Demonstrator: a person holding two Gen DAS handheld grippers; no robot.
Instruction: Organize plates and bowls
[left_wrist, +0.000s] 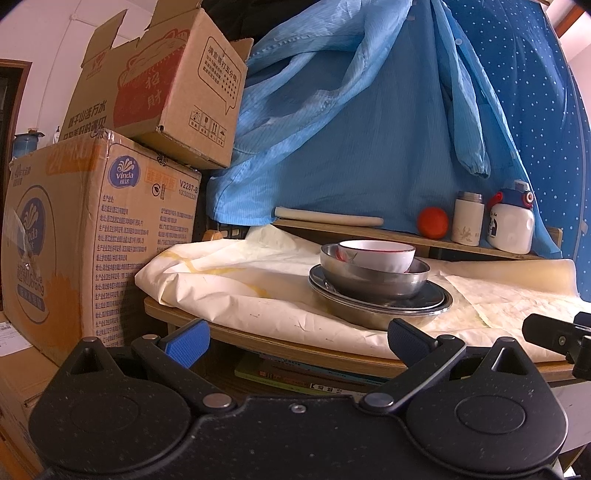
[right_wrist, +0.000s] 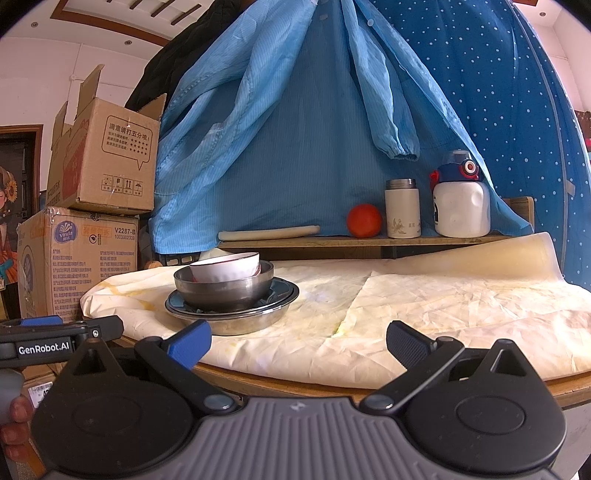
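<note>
While nested for compact storage, white bowl (left_wrist: 376, 254) sits inside steel bowl (left_wrist: 373, 278), atop stacked steel plates (left_wrist: 380, 301), on the cloth-covered surface (right_wrist: 443, 306). Behind the stack: shelf (right_wrist: 369, 242) with orange (right_wrist: 364, 220), flask (right_wrist: 402, 208). Before the stack: left tongs (left_wrist: 295, 338) and right tongs (right_wrist: 297, 339), both released, empty.

A: Where is the free room?
B: Right of the stacked dishes (right_wrist: 231, 295) the cloth-covered table (right_wrist: 424, 306) lies bare up to its front edge.
A: What blocks?
B: Cardboard boxes (left_wrist: 99, 236) crowd the table's left end. Behind, a raised shelf (right_wrist: 369, 242) carries a rolling pin (right_wrist: 267, 232), orange ball (right_wrist: 364, 220), flask (right_wrist: 402, 208) and bottle (right_wrist: 460, 206), with blue garments (right_wrist: 295, 129) hanging close over them.
</note>
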